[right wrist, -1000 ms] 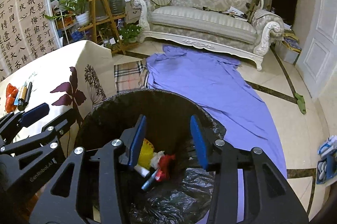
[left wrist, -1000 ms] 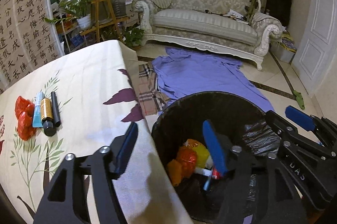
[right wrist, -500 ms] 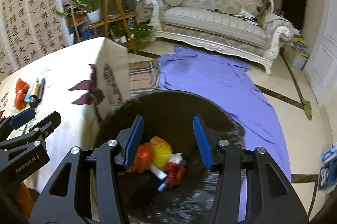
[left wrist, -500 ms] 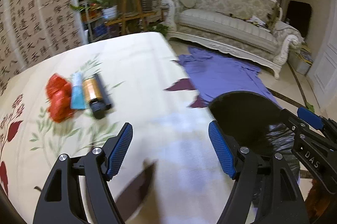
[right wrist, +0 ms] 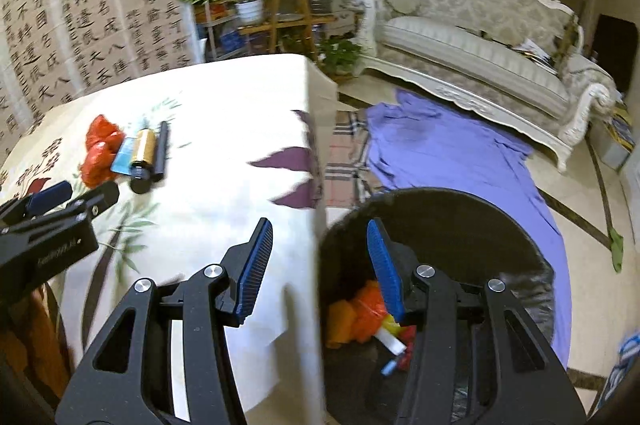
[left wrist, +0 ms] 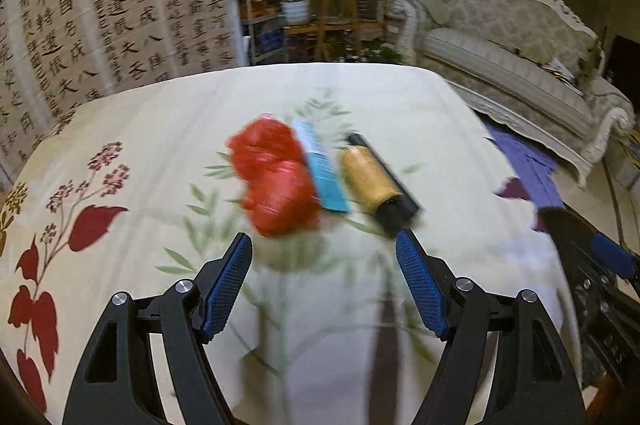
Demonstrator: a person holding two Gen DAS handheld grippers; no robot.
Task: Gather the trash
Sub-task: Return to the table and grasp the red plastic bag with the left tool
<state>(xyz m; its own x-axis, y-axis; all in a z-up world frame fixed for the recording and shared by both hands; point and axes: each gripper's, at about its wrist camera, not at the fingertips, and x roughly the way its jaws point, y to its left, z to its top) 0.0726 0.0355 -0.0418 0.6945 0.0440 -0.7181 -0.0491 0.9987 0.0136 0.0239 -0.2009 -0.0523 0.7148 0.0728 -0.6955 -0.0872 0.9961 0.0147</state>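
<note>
Black claw frames, blue ribbed pads, silver screws

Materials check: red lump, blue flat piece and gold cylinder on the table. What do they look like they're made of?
Red lump: probably thin plastic film, crumpled folds with a slight sheen.
Blue flat piece: flat, straight-edged, maybe printed card or a squeezed tube; blur leaves it open.
Gold cylinder: smooth, metallic-looking wrap with a black cap, likely foil label or coated plastic.

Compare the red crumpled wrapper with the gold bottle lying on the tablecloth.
The red crumpled wrapper is a shapeless, wrinkled lump; the gold bottle is a smooth cylinder with a black cap. The wrapper sits at the left end of the row, while the bottle lies further right, past the blue tube. Both rest on the tablecloth, ahead of the open left gripper, ungrasped.
</note>
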